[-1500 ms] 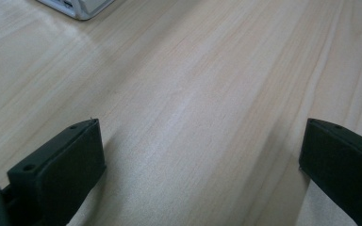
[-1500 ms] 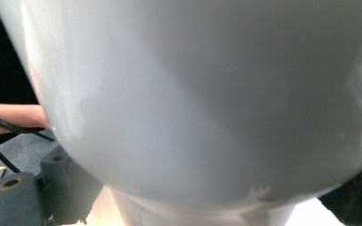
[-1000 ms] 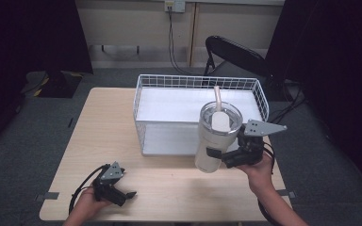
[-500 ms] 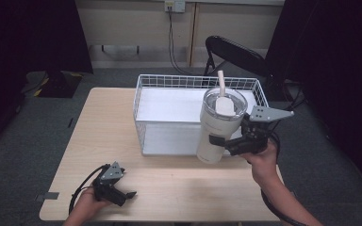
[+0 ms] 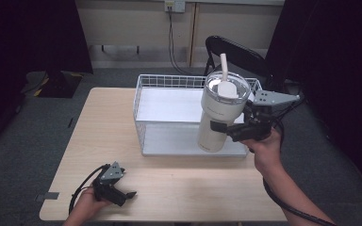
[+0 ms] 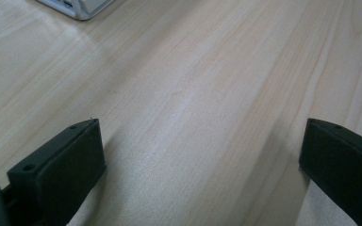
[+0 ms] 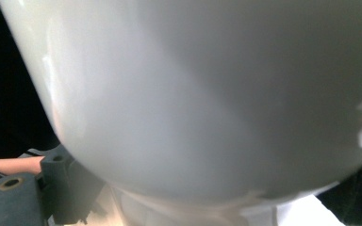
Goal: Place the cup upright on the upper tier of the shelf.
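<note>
1. From the high view we see the whole table [image 5: 179, 188]: a white wire basket [image 5: 169, 136] stands at the middle of its far edge, and a cream tumbler [image 5: 219, 115] with a clear lid and a straw is held upright, its base over the basket's near right corner.
2. The right gripper [image 5: 226, 129] has its fingers closed on the tumbler's lower side; in the right gripper view we see the cream wall pressed up close between the two dark fingers [image 7: 70, 188], which the high view cannot show so near.
3. The left gripper [image 5: 122, 195] rests near the table's near left corner. In the left gripper view its fingers [image 6: 61, 169] stand wide apart with bare wood between them, holding nothing, and a corner of the basket [image 6: 75, 7] shows far off.
4. The near half of the table lies open between the two hands, and the left side up to the far edge is bare too.
5. We see a pale flat floor in the basket with nothing lying on it. What the tumbler holds we cannot tell.
</note>
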